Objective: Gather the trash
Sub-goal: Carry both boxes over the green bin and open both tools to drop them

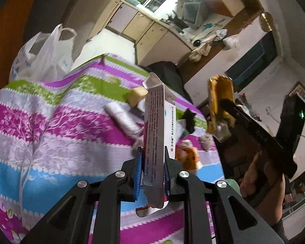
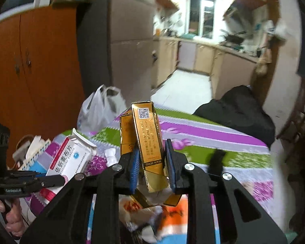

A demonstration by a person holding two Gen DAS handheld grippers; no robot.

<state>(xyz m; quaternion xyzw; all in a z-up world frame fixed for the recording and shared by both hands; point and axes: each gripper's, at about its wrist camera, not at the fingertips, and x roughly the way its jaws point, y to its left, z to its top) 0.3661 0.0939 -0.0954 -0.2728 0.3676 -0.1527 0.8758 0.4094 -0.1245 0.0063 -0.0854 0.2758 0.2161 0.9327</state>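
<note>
My left gripper (image 1: 152, 162) is shut on a white medicine box (image 1: 155, 126) with an open flap, held upright above the striped cloth; the box also shows at the left of the right wrist view (image 2: 71, 158). My right gripper (image 2: 151, 160) is shut on a gold cigarette pack (image 2: 148, 134), open at the lid, held above the table; the pack also shows at the right of the left wrist view (image 1: 220, 101). A white plastic bag (image 1: 44, 55) stands open at the table's far left corner, also in the right wrist view (image 2: 99, 109).
The table has a pink, green and blue striped cloth (image 1: 40, 126). On it lie a grey roll (image 1: 122, 118), a yellow sponge-like block (image 1: 138, 95), a black scrap (image 1: 190, 120) and an orange wrapper (image 2: 172, 213). A black bag (image 2: 240, 109) sits at the far edge.
</note>
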